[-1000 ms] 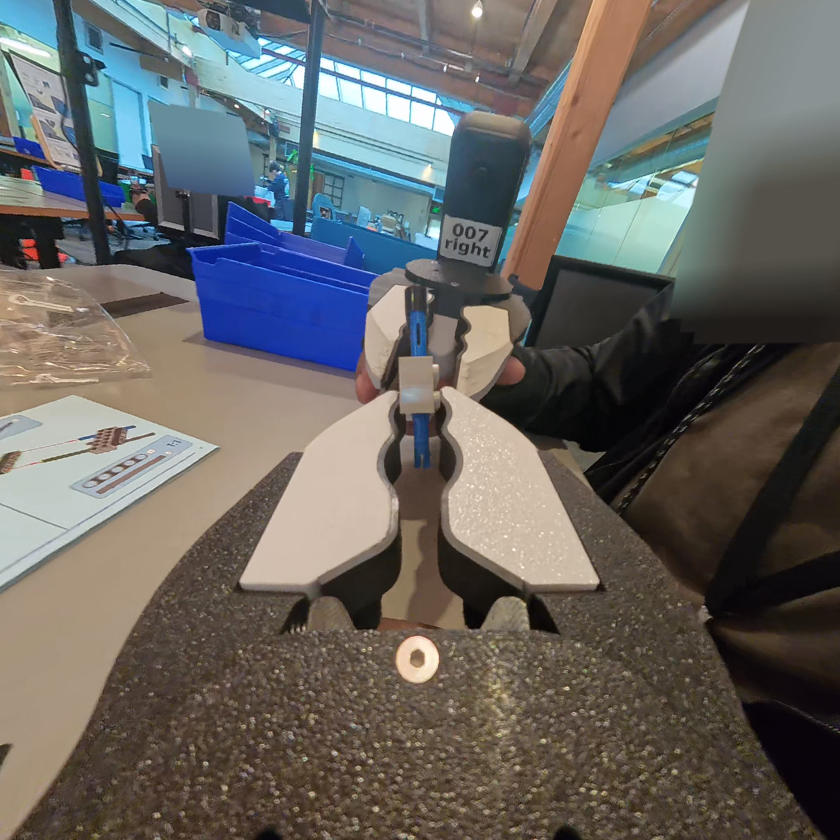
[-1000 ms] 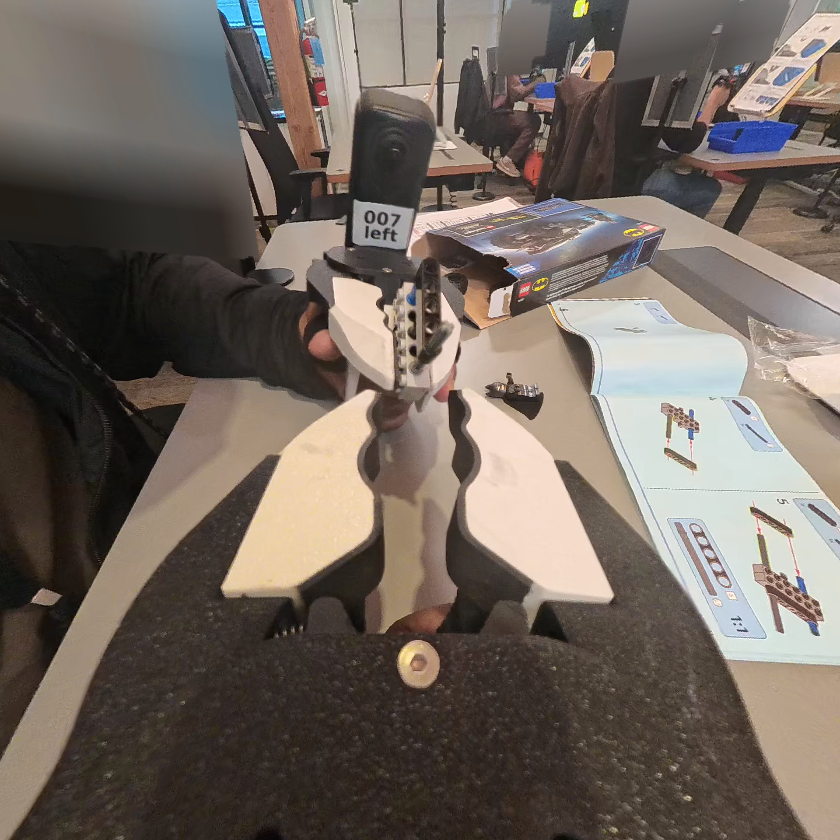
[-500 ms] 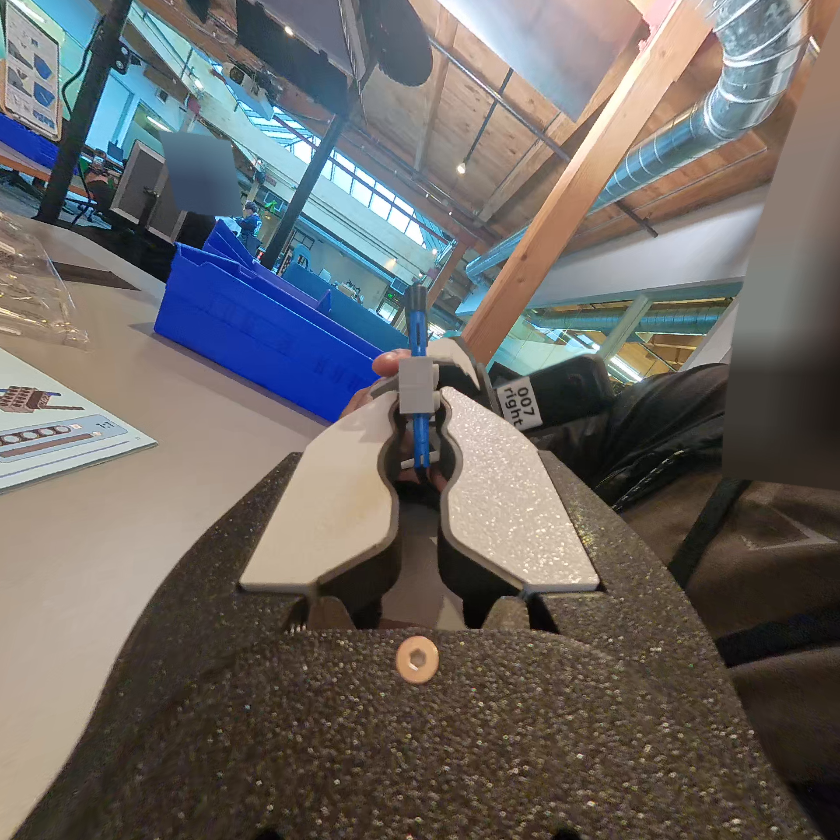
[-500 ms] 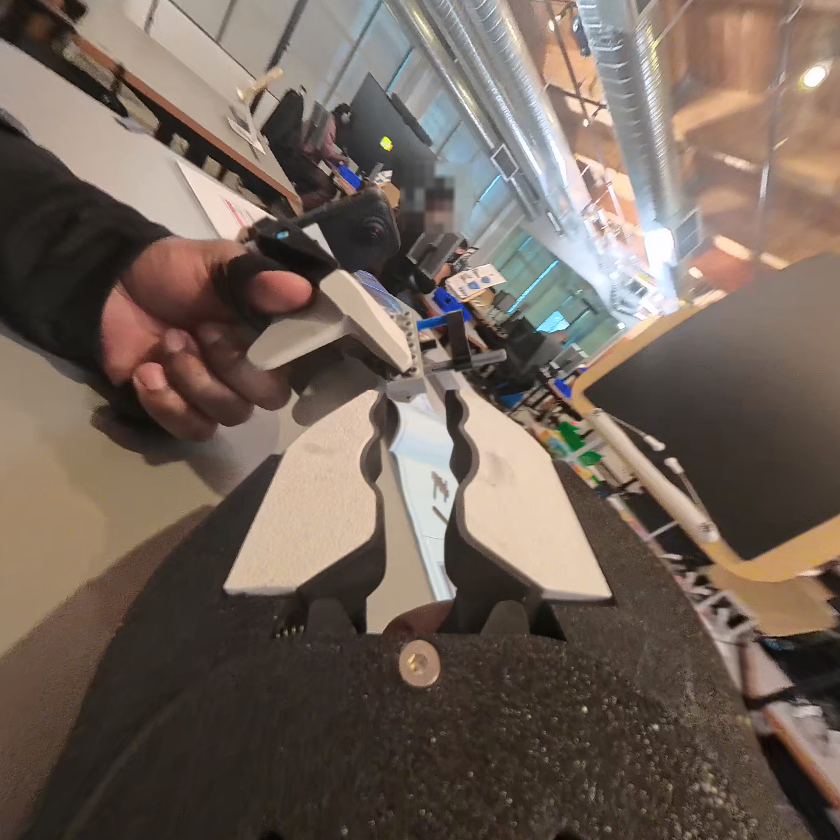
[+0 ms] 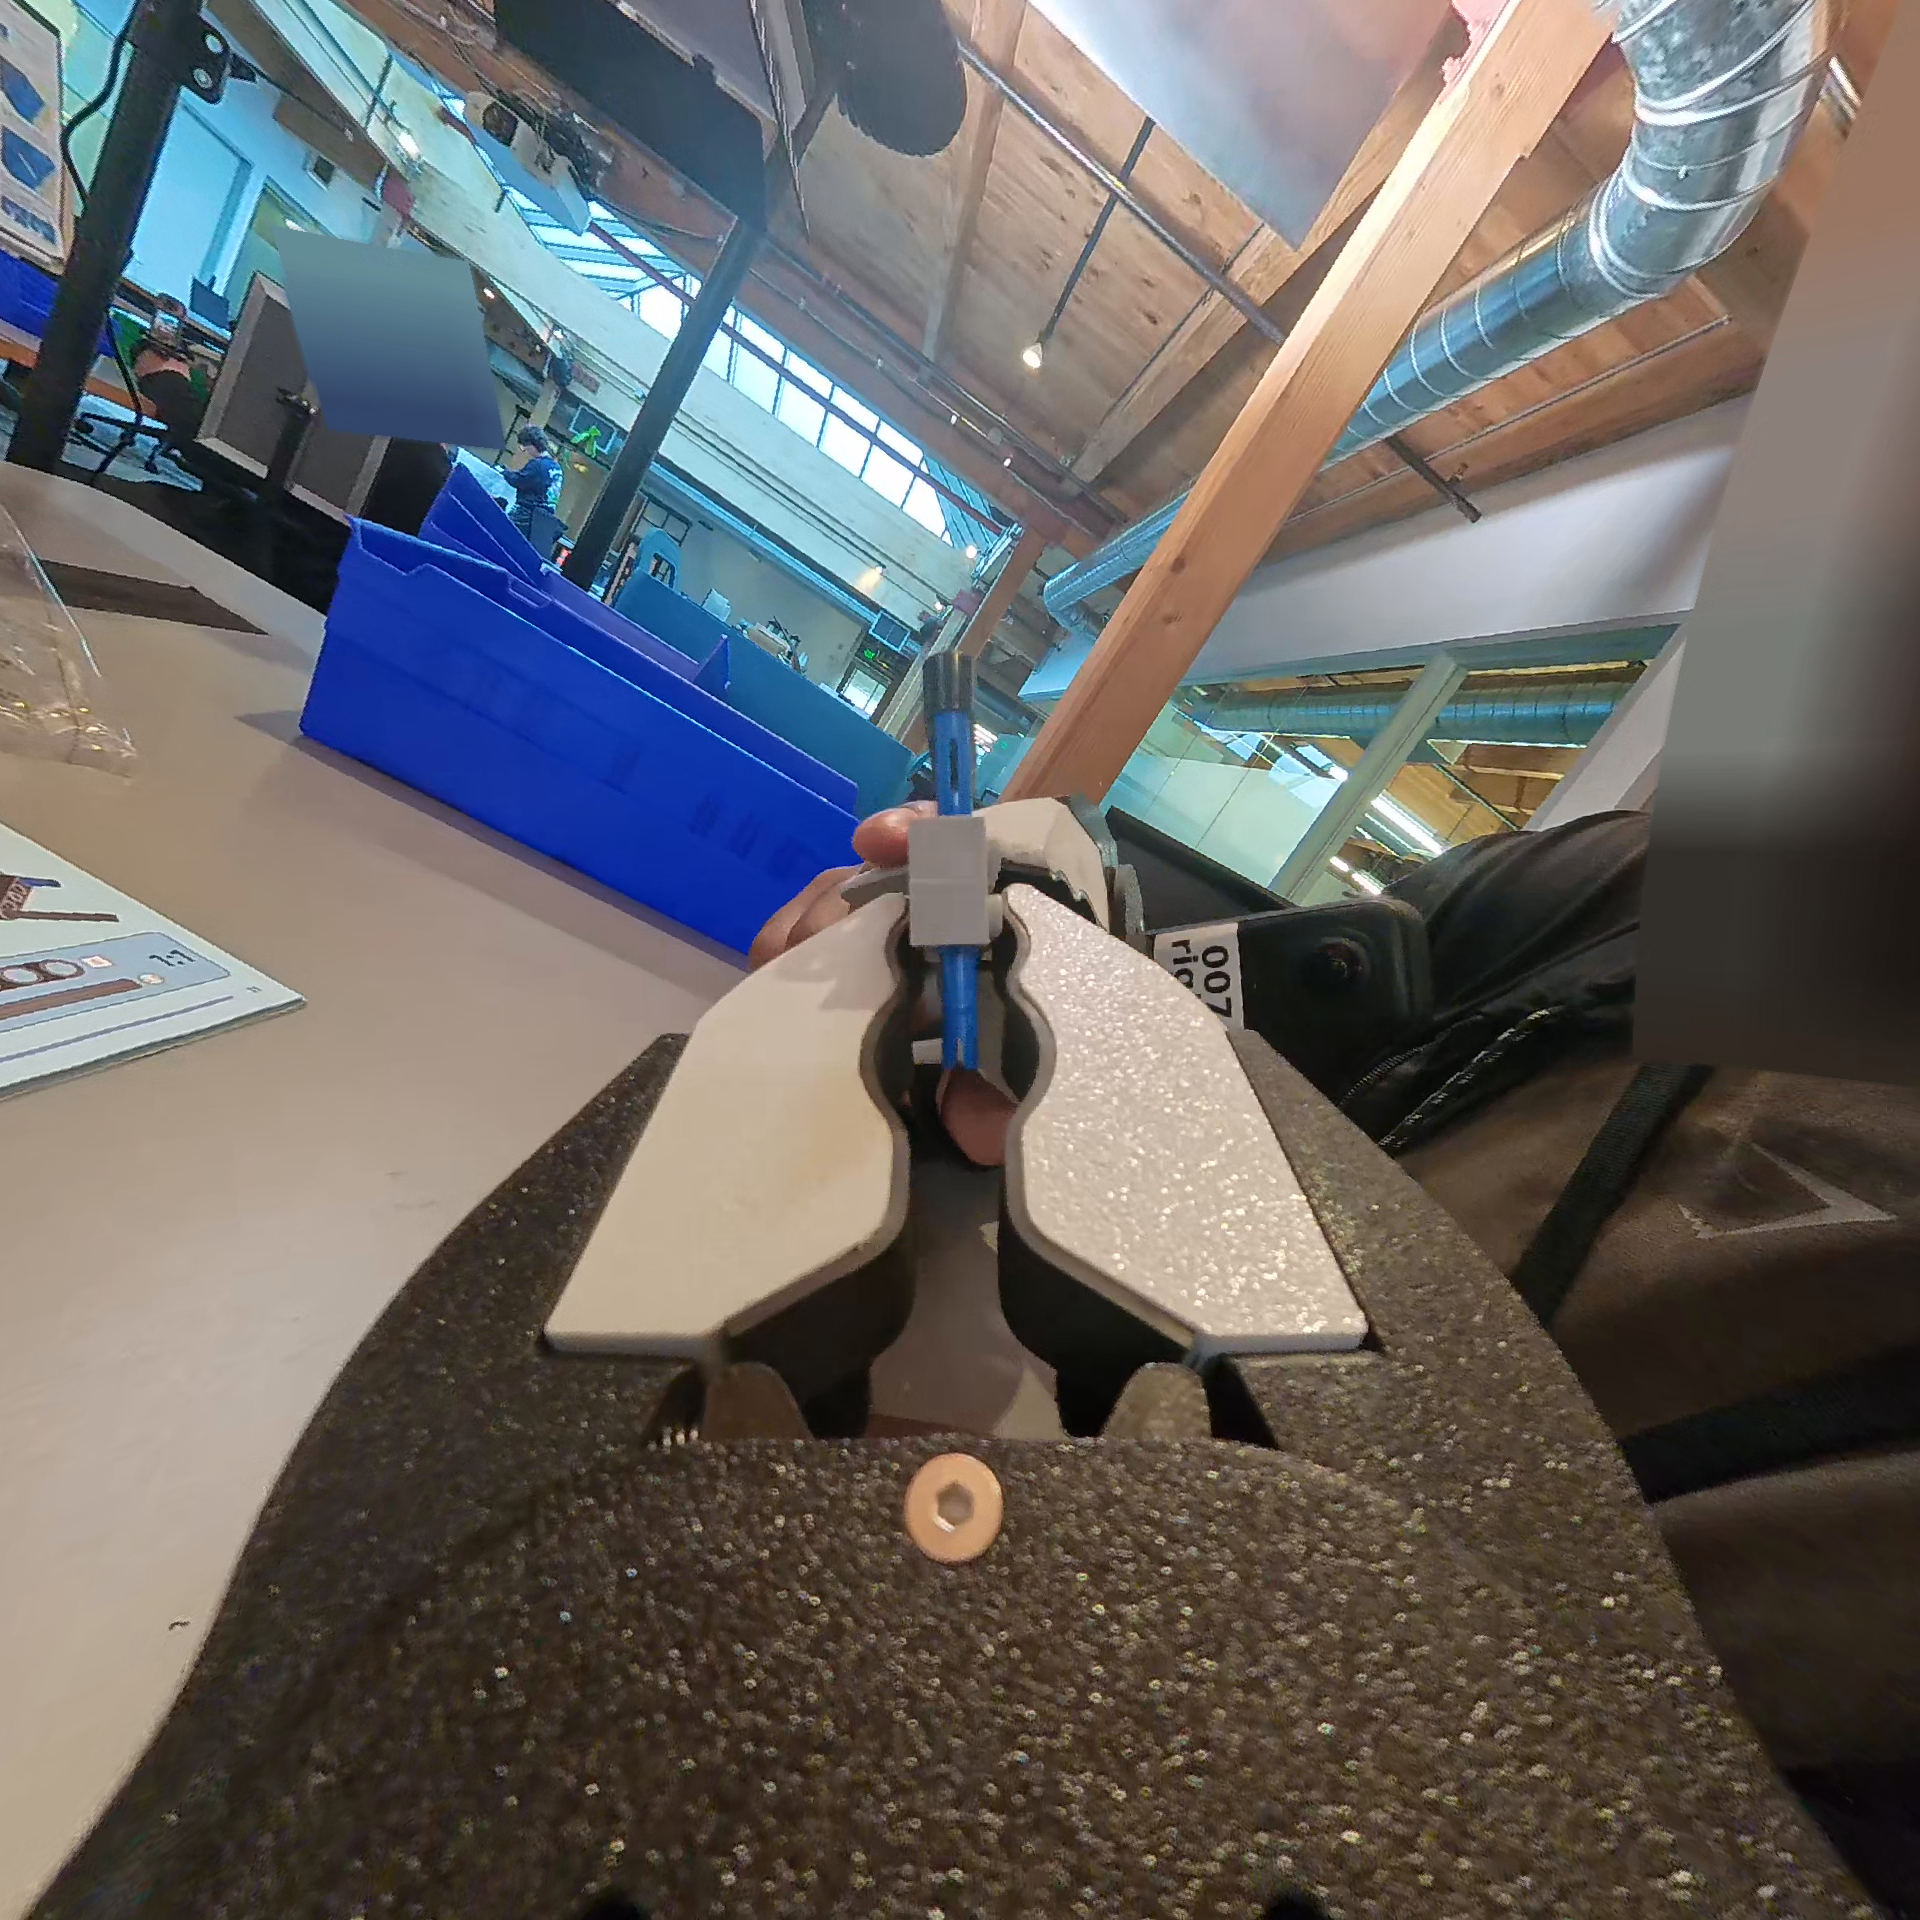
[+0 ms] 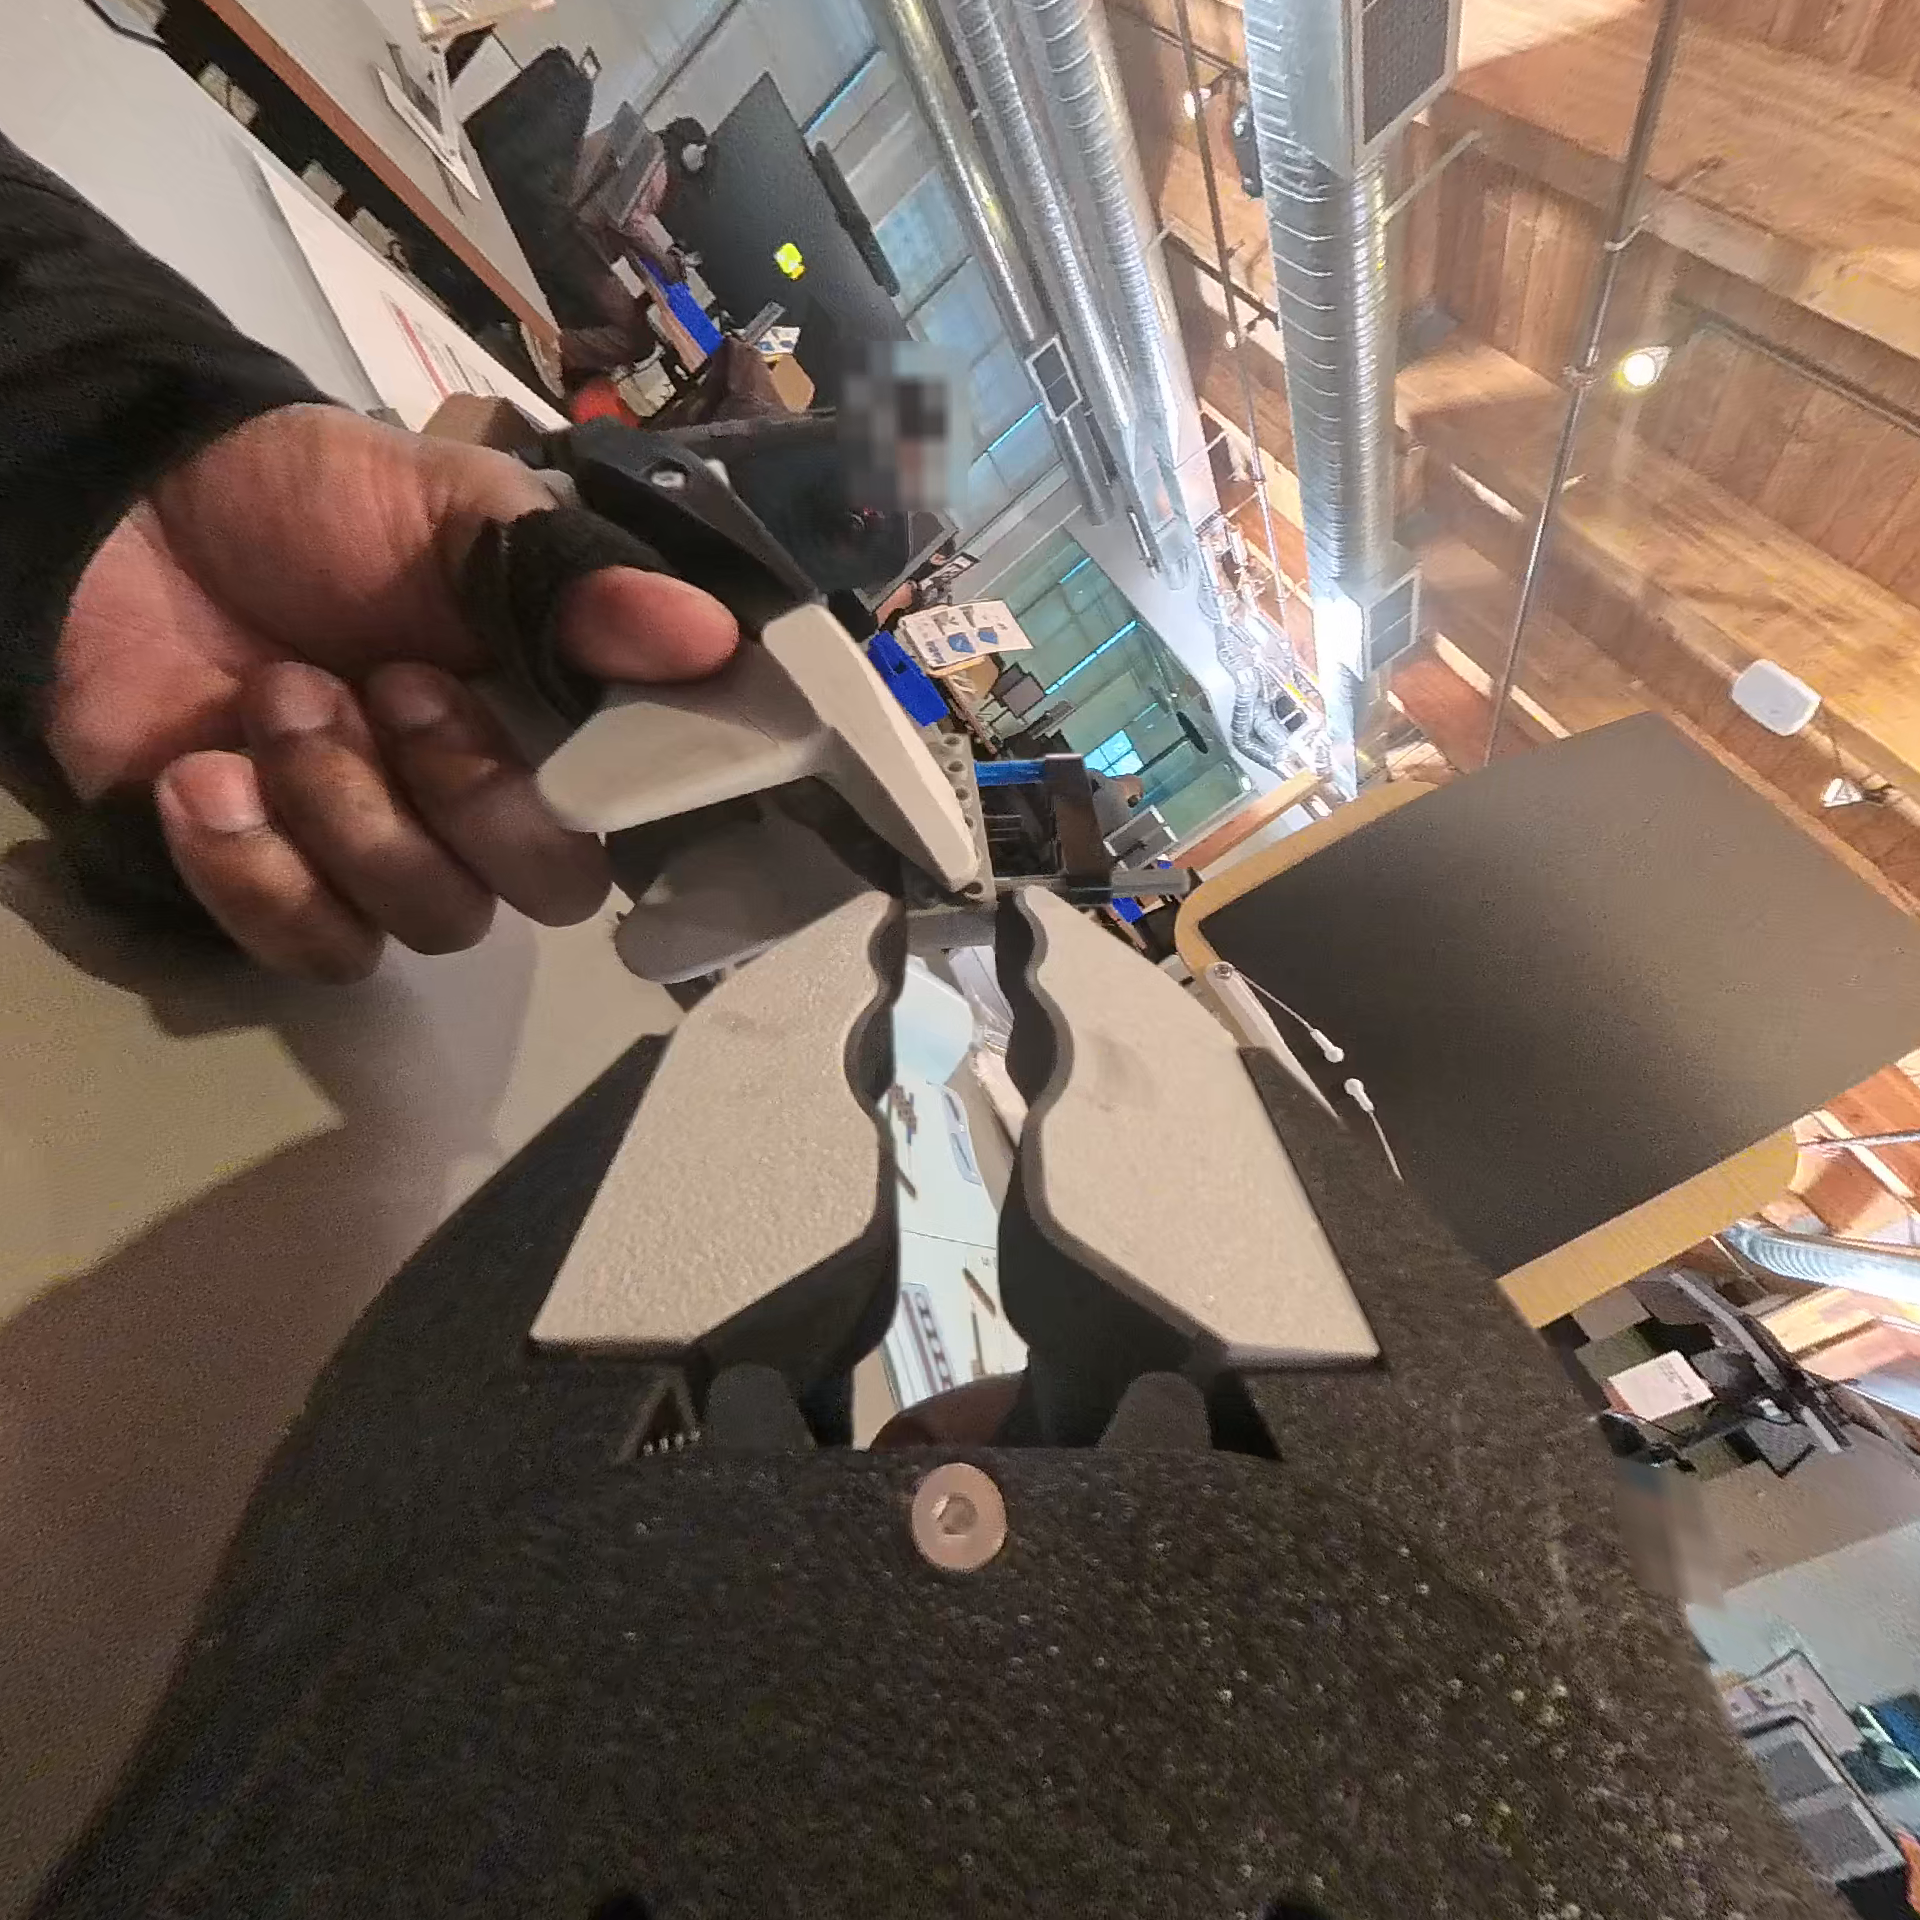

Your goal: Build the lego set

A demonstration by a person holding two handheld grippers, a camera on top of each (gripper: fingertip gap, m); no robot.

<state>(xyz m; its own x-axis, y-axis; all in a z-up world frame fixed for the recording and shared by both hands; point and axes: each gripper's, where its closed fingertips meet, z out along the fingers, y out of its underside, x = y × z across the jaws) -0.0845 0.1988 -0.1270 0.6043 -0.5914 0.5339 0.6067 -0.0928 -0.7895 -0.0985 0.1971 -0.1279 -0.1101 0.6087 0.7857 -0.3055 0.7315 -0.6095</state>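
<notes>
My left gripper (image 5: 951,914) is shut on a small brick assembly: a light grey beam (image 5: 945,878) with a blue pin (image 5: 954,748) through it and a black piece (image 5: 948,675) on top. In the right wrist view the left gripper (image 6: 951,878) holds this assembly up, with the grey holed beam (image 6: 961,800), blue pin (image 6: 1013,771) and black beam (image 6: 1070,831) showing. My right gripper (image 6: 948,920) has its fingertips closed on the grey lower end (image 6: 951,932) of the same assembly. One of its fingers (image 5: 1044,836) shows behind the grey beam in the left wrist view.
Blue bins (image 5: 540,686) stand on the grey table (image 5: 364,1039), with an instruction booklet (image 5: 104,977) and a clear plastic bag (image 5: 42,665) at the left. A person's hand (image 6: 312,675) grips the left gripper. A dark panel with a wooden edge (image 6: 1558,987) is at the right. The grippers are tip to tip, or close to it.
Both grippers have tilted upward, away from the table. My right jaws have narrowed onto the grey end of the assembly. My left gripper has kept its hold throughout.
</notes>
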